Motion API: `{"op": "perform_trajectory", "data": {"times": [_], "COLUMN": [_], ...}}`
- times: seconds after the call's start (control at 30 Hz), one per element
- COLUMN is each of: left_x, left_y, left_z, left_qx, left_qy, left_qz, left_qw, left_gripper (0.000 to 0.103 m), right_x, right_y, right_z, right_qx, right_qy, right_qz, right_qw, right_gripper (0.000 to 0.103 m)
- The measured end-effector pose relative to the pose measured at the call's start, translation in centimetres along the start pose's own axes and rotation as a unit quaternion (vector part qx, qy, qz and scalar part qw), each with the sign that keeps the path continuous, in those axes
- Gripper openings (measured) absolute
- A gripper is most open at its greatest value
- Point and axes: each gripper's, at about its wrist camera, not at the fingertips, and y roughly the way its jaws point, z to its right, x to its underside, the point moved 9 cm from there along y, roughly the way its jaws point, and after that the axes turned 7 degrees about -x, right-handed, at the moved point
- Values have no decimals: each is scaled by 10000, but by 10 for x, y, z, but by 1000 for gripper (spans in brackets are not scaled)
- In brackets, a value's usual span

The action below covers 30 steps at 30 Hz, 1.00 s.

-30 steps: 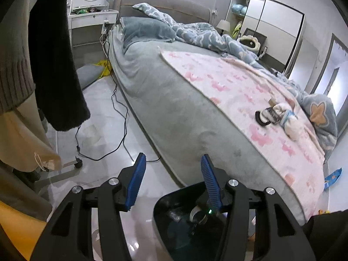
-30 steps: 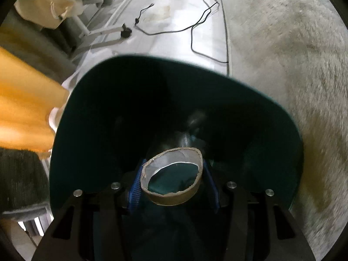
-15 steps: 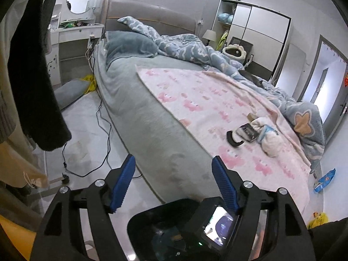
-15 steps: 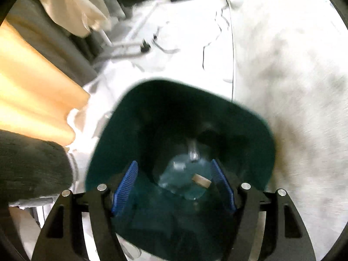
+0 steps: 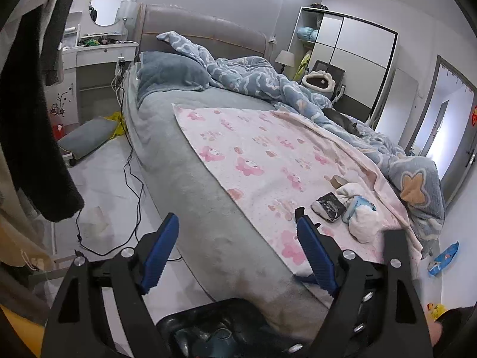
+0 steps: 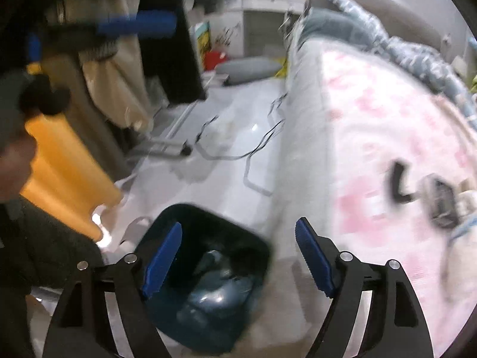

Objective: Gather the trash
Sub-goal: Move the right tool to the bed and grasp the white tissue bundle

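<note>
My left gripper (image 5: 236, 220) hangs over the grey bed edge, its jaws opening with nothing between them. Part of the dark bin (image 5: 208, 322) shows below it. On the pink blanket (image 5: 268, 155) lie a black wrapper (image 5: 328, 207), a white tissue wad with a blue packet (image 5: 362, 213) and a tape roll (image 5: 337, 180). My right gripper (image 6: 238, 225) is above the bin (image 6: 184, 208), and its jaws are opening and empty too. Bluish plastic trash (image 6: 214, 292) lies inside the bin. The right wrist view is blurred. It shows a black curved piece (image 6: 398, 183) and the wrapper (image 6: 444, 205) on the bed.
Black cables (image 5: 131, 179) trail over the pale floor beside the bed. Dark clothes (image 5: 32, 119) hang at the left, with orange fabric (image 6: 59, 155) near the bin. A blue wrapper (image 5: 444, 258) lies on the floor at the far right. A dresser (image 5: 98, 56) stands by the headboard.
The right gripper let a cardboard ring go into the bin, then rose and tilted up toward the bed. Both grippers' jaws spread wider. The left gripper lifted, and more of the bed shows.
</note>
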Motion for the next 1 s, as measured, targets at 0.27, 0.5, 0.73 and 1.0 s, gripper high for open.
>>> {"op": "perform_trajectory", "data": {"times": [0.27, 0.5, 0.73, 1.0], "left_x": [6, 12, 18, 24], "left_y": [30, 64, 92, 119], "left_z": [36, 67, 90, 105], "left_qx": [159, 309, 403, 480], "left_qy": [319, 407, 398, 269], "left_qz": [-212, -532, -804, -1029], "left_qw": [9991, 9973, 9952, 9932], "left_gripper": [87, 87, 87, 87], "right_x": [-5, 4, 17, 37], "right_y": [-55, -77, -94, -93], "right_z": [68, 110, 140, 168], "right_qx": [643, 950, 1085, 1044], "right_qy": [-122, -174, -319, -232], "right_qz": [482, 605, 700, 443], "right_qw": [9967, 9935, 9911, 9933], "right_gripper": [84, 85, 85, 85]}}
